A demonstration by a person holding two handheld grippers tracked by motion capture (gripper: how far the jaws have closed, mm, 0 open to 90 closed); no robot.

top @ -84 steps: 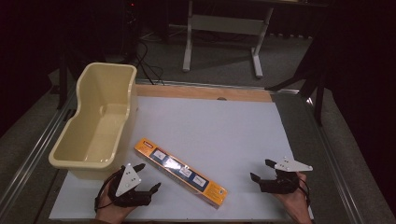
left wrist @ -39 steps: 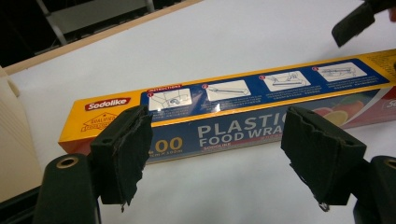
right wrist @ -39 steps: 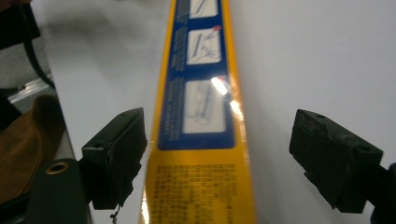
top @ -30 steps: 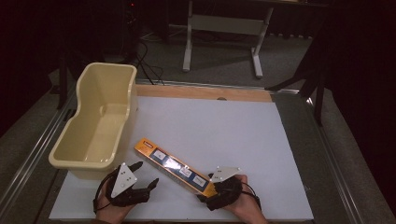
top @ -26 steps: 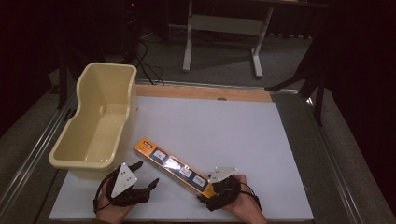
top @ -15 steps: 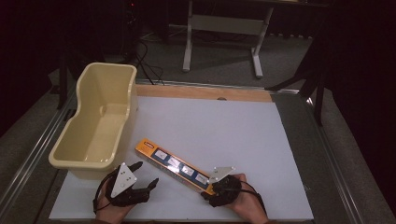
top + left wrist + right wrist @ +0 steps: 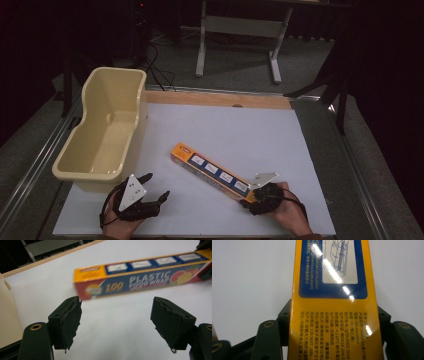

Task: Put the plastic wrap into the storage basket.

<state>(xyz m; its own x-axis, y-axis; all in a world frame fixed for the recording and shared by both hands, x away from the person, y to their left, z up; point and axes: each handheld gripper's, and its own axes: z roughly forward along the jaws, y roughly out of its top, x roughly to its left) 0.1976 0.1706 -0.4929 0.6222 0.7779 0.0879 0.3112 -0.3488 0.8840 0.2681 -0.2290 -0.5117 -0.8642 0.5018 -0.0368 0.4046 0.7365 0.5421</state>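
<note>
At the far left of the high view a cream plastic tub (image 7: 102,135) sits on the white desk (image 7: 215,125), its open top showing a bare inside. Just below it, at the lower left of the frame, the left hand-held gripper (image 7: 156,187) rests on the desk with its jaws spread wide and nothing between them; its grey three-cornered plate faces up. In the left gripper view the two black pads (image 7: 72,320) stand well apart over bare white surface, and beyond them lies the box.

Moving right, a long orange and blue box of plastic wrap (image 7: 212,170) runs slantwise across the middle of the desk, from upper left to lower right. Its side reads "100" and "PLASTIC FOOD WRAP" beside printed citrus fruit, and its top carries a row of small white instruction panels.

At the lower right the right hand-held gripper (image 7: 248,196) is clamped on the near end of the box. The right gripper view shows that end squeezed between the jaws, with "WITH A SLIDE KNIFE" legible, and rows of Chinese print on the orange panel.
</note>
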